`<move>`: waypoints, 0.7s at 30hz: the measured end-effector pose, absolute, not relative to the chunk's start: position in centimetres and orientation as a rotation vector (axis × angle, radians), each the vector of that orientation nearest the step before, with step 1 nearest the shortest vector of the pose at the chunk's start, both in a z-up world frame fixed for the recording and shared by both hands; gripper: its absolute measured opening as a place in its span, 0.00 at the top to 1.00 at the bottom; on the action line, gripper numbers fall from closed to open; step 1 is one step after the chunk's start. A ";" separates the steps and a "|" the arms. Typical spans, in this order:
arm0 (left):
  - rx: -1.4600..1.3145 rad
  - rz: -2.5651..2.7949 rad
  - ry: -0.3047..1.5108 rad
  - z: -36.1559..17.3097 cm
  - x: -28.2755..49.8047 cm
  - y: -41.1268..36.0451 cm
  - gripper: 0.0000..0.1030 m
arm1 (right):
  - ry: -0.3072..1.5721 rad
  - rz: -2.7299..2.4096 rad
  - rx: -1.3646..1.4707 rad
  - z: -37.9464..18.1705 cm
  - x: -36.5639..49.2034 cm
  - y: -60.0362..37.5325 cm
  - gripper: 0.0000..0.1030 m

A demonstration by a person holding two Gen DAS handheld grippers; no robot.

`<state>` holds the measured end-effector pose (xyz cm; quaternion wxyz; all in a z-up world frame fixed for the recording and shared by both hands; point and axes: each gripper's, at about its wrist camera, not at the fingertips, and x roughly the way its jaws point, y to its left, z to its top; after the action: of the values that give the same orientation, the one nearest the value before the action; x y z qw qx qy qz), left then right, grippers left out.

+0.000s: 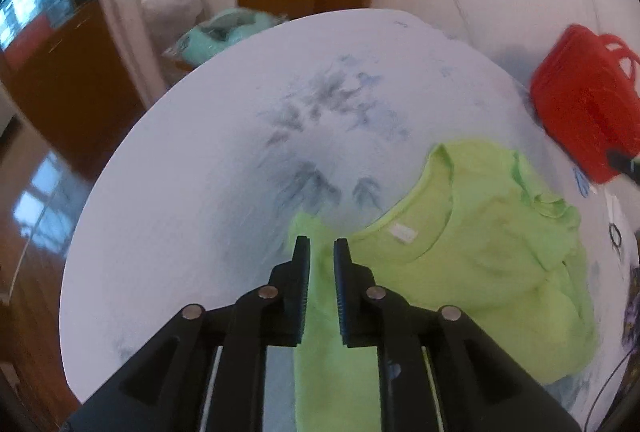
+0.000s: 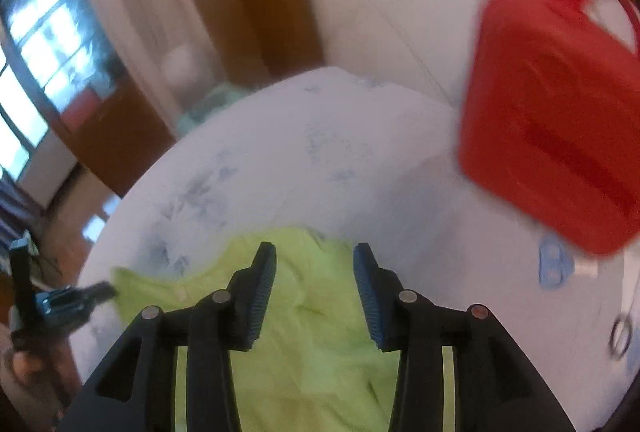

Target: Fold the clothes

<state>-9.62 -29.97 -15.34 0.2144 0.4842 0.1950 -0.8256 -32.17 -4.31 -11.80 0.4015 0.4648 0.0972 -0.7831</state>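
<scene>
Lying between left gripper (image 1: pixel 321 246) fingers: green shirt (image 1: pixel 480 264) sleeve.

The shirt (image 1: pixel 472 256) lies on the tabletop (image 1: pixel 192 200); the basket (image 1: pixel 580 112) stands beyond it at two o'clock.

One green shirt (image 1: pixel 480 244) at 4 o'clock; one red basket (image 1: pixel 580 104) at 2 o'clock; one table (image 1: pixel 180 172); two grippers, left gripper (image 1: pixel 321 246) and right gripper (image 2: pixel 315 252).

Soft daylight from window (image 2: pixel 36 44), glare on floor (image 1: pixel 40 200), right view motion-blurred, fisheye-dark corners
</scene>
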 end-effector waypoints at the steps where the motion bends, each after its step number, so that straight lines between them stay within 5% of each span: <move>1: 1.358 -2.316 0.534 -15.4 -10.3 -29.8 0.88 | 0.231 -2.009 1.203 -12.3 -32.3 -2.2 0.61; 14: 1.657 -2.359 0.394 -20.5 -13.8 -23.0 0.86 | -0.094 -2.175 1.698 -21.4 -27.2 21.6 0.57; 15: 1.672 -2.345 0.377 -20.8 -13.5 -22.8 0.81 | -0.105 -2.174 1.703 -21.7 -26.9 21.6 0.44; 16: 1.679 -2.335 0.368 -21.1 -13.3 -22.7 0.66 | -0.103 -2.167 1.709 -22.0 -26.7 21.5 0.34; 17: 1.680 -2.332 0.372 -21.3 -12.9 -22.7 0.54 | -0.092 -2.161 1.710 -22.1 -26.4 21.1 0.14; 18: 1.680 -2.332 0.381 -21.4 -12.5 -22.7 0.33 | -0.082 -2.160 1.702 -22.1 -26.1 20.9 0.11; 19: 1.679 -2.334 0.390 -21.4 -12.1 -22.7 0.25 | -0.073 -2.168 1.693 -22.3 -25.9 20.7 0.11; 21: 1.680 -2.327 0.377 -21.5 -11.2 -22.5 0.25 | -0.039 -2.190 1.680 -22.9 -25.7 20.0 0.11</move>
<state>-11.15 -22.54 -21.54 0.1232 0.5759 0.1291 -0.7978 -25.74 20.01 -22.87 0.1895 0.5975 -0.0137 -0.7790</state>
